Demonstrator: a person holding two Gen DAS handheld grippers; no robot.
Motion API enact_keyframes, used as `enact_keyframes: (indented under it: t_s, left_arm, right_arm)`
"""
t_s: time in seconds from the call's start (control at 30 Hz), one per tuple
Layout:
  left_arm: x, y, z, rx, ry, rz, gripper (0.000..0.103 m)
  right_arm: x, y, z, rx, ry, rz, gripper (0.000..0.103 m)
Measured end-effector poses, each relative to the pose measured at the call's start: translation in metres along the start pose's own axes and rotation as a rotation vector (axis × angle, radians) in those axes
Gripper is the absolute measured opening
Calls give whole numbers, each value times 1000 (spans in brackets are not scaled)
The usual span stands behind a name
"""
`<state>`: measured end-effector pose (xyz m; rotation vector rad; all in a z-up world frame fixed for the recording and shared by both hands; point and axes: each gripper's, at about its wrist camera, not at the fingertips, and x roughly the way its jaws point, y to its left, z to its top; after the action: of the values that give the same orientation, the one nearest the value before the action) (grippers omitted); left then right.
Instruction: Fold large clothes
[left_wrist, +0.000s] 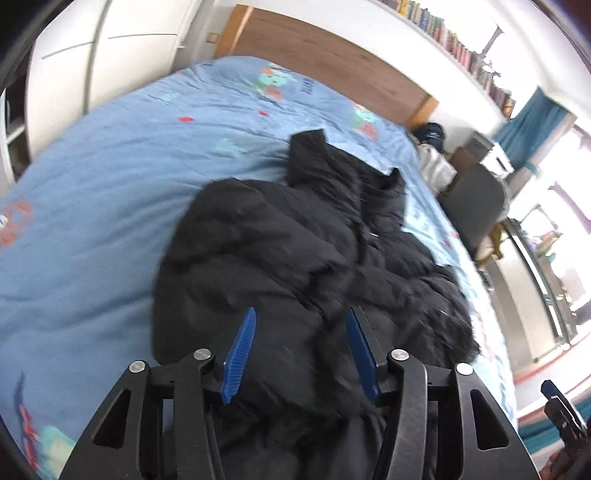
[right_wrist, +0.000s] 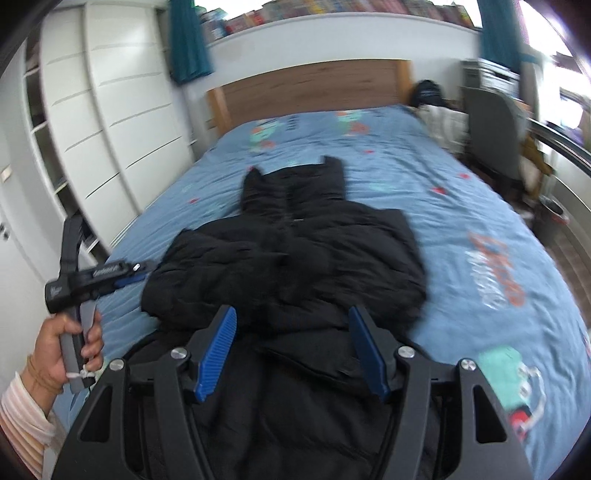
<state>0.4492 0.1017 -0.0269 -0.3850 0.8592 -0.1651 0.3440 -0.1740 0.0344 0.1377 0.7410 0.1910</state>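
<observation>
A black puffer jacket lies on the blue bed cover, hood end toward the headboard, sleeves folded in over the body. It also shows in the right wrist view. My left gripper is open, blue fingers spread just above the jacket's near part. My right gripper is open above the jacket's lower hem, holding nothing. The left gripper's body shows in the right wrist view at the jacket's left edge, held by a hand.
A wooden headboard stands at the far end. White wardrobe doors run along the left side. A grey chair and bags sit at the bed's right side, near windows with teal curtains. Books line a shelf above.
</observation>
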Motion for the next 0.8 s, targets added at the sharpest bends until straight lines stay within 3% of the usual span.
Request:
enact_keyframes:
  t_s: [0.17, 0.33, 0.5, 0.63, 0.8]
  left_arm:
    - [23, 3, 15, 21, 16, 82, 52]
    - [58, -1, 14, 59, 47, 149, 54]
    - [101, 7, 0, 67, 91, 203, 55]
    - [121, 12, -9, 94, 110, 216, 57]
    - [104, 11, -5, 105, 87, 204, 58]
  right_arm:
    - [64, 51, 25, -86, 23, 74, 62]
    - [135, 76, 31, -149, 66, 75, 62]
    - [195, 70, 12, -170, 143, 36, 62]
    - [219, 49, -4, -154, 178, 33, 62]
    - [226, 30, -15, -151, 206, 47, 62]
